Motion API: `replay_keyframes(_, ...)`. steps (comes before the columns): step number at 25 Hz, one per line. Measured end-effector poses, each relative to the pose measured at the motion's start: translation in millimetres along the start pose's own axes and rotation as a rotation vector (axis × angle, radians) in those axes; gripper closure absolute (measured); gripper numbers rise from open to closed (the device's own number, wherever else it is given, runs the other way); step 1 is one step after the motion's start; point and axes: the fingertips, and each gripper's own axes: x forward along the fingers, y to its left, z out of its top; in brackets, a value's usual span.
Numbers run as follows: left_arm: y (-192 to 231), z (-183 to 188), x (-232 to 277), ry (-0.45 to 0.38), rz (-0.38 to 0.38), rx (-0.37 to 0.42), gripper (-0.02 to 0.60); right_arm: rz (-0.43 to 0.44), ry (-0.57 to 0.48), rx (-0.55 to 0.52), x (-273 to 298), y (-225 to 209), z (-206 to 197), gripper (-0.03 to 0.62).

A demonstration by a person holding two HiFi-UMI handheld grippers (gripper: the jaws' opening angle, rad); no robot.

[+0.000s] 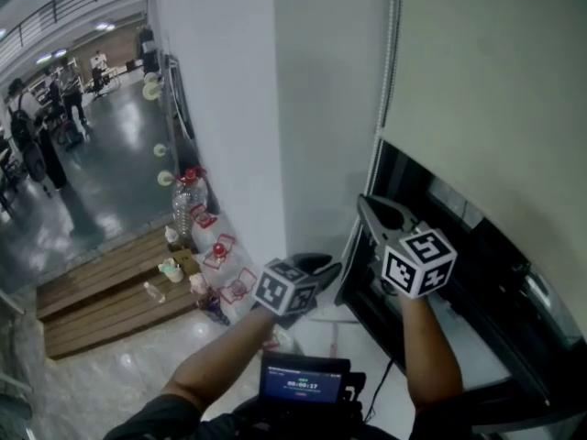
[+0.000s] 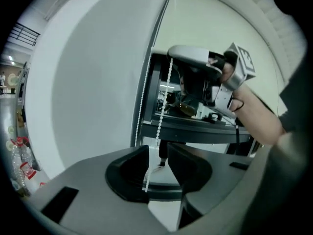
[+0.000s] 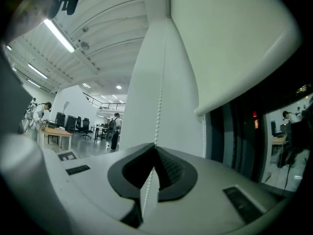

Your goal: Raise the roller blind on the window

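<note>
R claw (image 3: 155,149) is clamped on the bead chain (image 3: 159,102): jaws together, chain pinched between them and running straight up from the tips. In the head view the R claw (image 1: 371,211) sits higher than the L one, close to the window (image 1: 459,273), w/ its marker cube toward the camera.

L claw (image 2: 157,153) has its jaws apart. The bead chain (image 2: 164,102) hangs down through the gap, close along the left-hand jaw's inner edge, not gripped. From this view the R claw (image 2: 176,53) shows above, on the same chain, w/ the person's hand (image 2: 244,106) behind it. L claw (image 1: 321,268) in the head view is lower and nearer the white wall (image 1: 229,108).

Roller blind (image 1: 495,81) is partly down: pale fabric covers the upper part of the window, its bottom bar (image 3: 244,77) crossing above dark glass. The chain (image 1: 393,44) runs along the blind's edge, next to the wall.

Further out: plastic bottles (image 1: 188,204) on the floor at the wall's foot, beside a wooden platform (image 1: 101,291). People (image 1: 27,136) stand in the hall beyond. A small screen (image 1: 303,379) sits at the person's chest.
</note>
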Motion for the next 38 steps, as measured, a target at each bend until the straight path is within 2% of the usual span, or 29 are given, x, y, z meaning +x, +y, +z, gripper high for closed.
replay_keyframes(4,0,50,-37,-0.13,-0.002,0.013,0.463,0.024,-0.017,0.013,-5,6,1,0.594)
replay_keyframes(9,-22,149,-70,-0.333,-0.046,0.07,0.465,0.047,0.018,0.033,-1,15,-19,0.594)
replay_keyframes(11,-32,182,-72,-0.378,-0.063,0.104,0.465,0.048,0.021,0.049,-1,19,-29,0.594)
replay_keyframes(14,-38,212,-68,-0.396,-0.057,0.156,0.465,0.052,0.024,0.055,-1,24,-37,0.594)
replay_keyframes(19,-44,232,-58,-0.415,-0.063,0.167,0.465,0.062,0.051,0.063,-2,32,-56,0.594)
replay_keyframes(23,-44,236,-58,-0.421,-0.051,0.163,0.468,0.06,0.102,0.079,-5,37,-86,0.594)
replay_keyframes(25,-43,236,-59,-0.428,-0.046,0.156,0.508,0.061,0.132,0.097,-6,40,-106,0.594)
replay_keyframes(28,-43,240,-61,-0.439,-0.044,0.151,0.508,0.063,0.162,0.127,-10,45,-129,0.594)
replay_keyframes(30,-44,240,-59,-0.434,-0.05,0.157,0.508,0.067,0.166,0.142,-12,48,-136,0.594)
replay_keyframes(32,-45,240,-58,-0.431,-0.059,0.164,0.564,0.067,0.16,0.15,-13,51,-137,0.594)
replay_keyframes(38,-45,228,-54,-0.423,-0.056,0.158,0.569,0.055,0.178,0.147,-16,43,-148,0.594)
